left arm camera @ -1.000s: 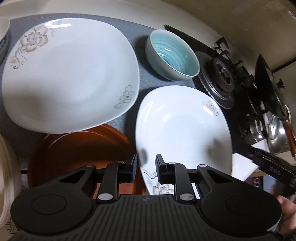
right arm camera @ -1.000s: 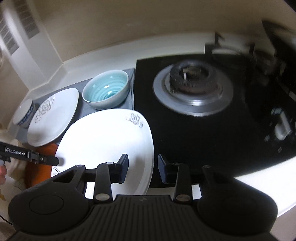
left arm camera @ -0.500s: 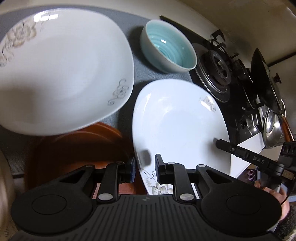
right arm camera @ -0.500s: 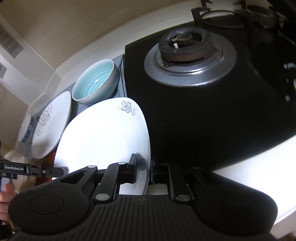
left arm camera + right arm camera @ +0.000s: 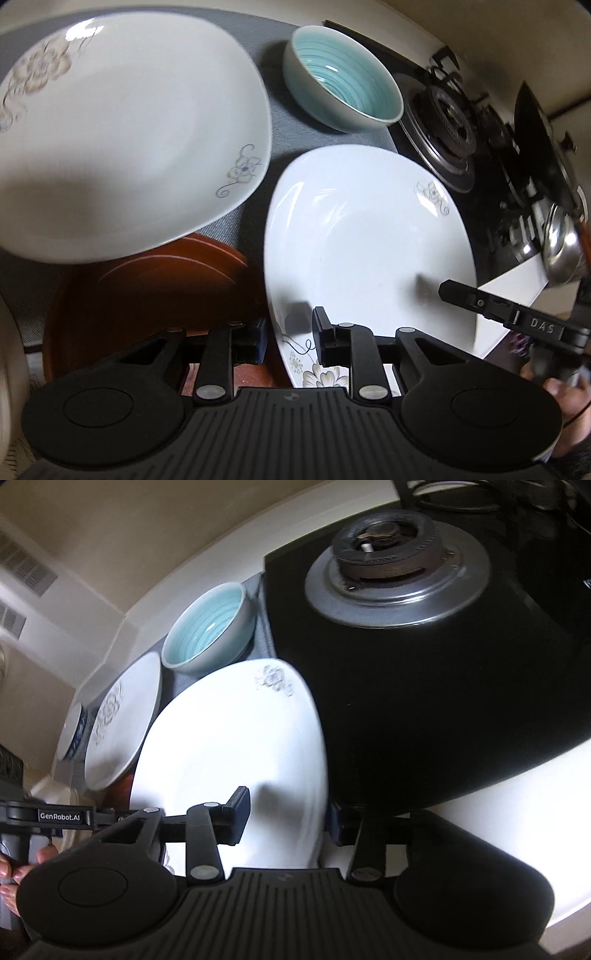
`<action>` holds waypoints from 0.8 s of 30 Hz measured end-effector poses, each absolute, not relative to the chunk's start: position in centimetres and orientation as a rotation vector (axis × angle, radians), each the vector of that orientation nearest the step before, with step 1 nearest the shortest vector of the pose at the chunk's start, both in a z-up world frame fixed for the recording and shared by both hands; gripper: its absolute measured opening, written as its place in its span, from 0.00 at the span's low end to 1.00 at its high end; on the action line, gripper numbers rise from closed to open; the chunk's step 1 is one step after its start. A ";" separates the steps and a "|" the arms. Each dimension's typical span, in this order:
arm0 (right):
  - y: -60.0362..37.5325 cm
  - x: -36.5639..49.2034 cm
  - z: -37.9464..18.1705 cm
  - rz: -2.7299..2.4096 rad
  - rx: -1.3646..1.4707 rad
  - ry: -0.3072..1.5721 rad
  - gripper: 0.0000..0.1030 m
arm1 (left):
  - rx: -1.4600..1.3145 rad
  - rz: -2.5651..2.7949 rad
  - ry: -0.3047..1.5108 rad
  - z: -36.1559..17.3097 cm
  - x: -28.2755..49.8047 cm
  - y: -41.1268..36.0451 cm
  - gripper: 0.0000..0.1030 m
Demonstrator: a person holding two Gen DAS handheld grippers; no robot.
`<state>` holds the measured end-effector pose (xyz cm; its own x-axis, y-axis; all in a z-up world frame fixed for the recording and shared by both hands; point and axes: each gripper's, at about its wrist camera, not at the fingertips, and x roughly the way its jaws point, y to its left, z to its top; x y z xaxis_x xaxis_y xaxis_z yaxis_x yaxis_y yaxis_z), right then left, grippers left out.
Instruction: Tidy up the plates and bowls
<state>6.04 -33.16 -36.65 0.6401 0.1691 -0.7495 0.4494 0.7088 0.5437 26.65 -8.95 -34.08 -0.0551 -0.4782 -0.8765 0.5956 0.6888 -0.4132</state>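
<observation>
1. Left wrist view. Looks like the left gripper point(image 5: 290, 339) clamped on the near rim of the small flowered plate point(image 5: 369, 251), one finger over the inside, one under the edge. Sitting tilted, near edge over the brown plate point(image 5: 147, 288), far edge close to the teal bowl point(image 5: 343, 77) and the black hob point(image 5: 487, 177). Just beside the big flowered plate point(image 5: 129, 129) on the left too.
2. Same view, risk-wise: thin pinch on a glossy sloped rim, so could easily pivot or slide out if lifted fast. Could also clip the big plate or knock the bowl if swung left carelessly.
3. Right wrist view. Right gripper point(image 5: 286, 818) released, jaws just been opening, plate's right edge between them but pads not squeezing it. Means all the weight hanging on that one left-side pinch for now. Sketchy.
4. Same view, more ways to mess up: closing again off-centre could shove the plate sideways toward the burner point(image 5: 391, 561) or the counter's front edge. Lifting before getting a proper second grip = likely droop, scrape on the brown plate, maybe a chip.
5. Farther left, past the big plate, a blue-patterned bowl point(image 5: 74, 734), well apart. No worry there yet.
</observation>
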 end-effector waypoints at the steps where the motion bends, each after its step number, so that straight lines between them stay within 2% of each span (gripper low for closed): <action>1: -32.8 6.2 -36.5 -0.187 0.765 0.887 0.49 | 0.124 -0.875 1.361 -34.0 26.5 -9.1 0.25; 3: -32.6 6.2 -36.4 -0.197 0.743 0.884 0.49 | 0.159 -0.876 1.343 -33.9 26.1 -9.3 0.25; 6: -33.0 5.8 -36.6 -0.204 0.795 0.861 0.49 | 0.163 -0.889 1.338 -33.9 25.9 -9.4 0.37; 8: -33.5 5.5 -36.9 -0.206 0.838 0.840 0.48 | 0.159 -0.887 1.339 -33.9 25.8 -9.4 0.40; 9: -33.7 5.5 -37.1 -0.205 0.854 0.833 0.48 | 0.162 -0.882 1.336 -33.8 25.7 -9.5 0.40; 11: -33.8 5.6 -37.1 -0.211 0.858 0.838 0.39 | 0.186 -0.869 1.315 -33.7 25.4 -9.6 0.37; 13: -33.9 5.5 -37.1 -0.212 0.853 0.846 0.36 | 0.241 -0.847 1.280 -33.5 24.9 -9.8 0.31; 15: -34.2 5.2 -37.1 -0.200 0.883 0.844 0.35 | 0.230 -0.842 1.285 -33.5 24.9 -9.7 0.31; 17: -34.5 4.6 -37.0 -0.183 0.904 0.830 0.27 | 0.194 -0.836 1.312 -33.5 25.3 -9.4 0.30; 19: -34.8 4.1 -36.7 -0.158 0.919 0.827 0.23 | 0.167 -0.837 1.322 -33.2 25.5 -9.0 0.29; 24: -34.7 3.3 -35.6 -0.148 0.900 0.810 0.21 | 0.127 -0.848 1.341 -32.6 25.5 -8.9 0.29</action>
<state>3.27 -34.68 -35.62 0.7012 0.2075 -0.6821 0.4352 0.6332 0.6400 25.52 -8.95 -32.60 -0.0146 -0.4641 -0.8856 0.6014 0.7036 -0.3786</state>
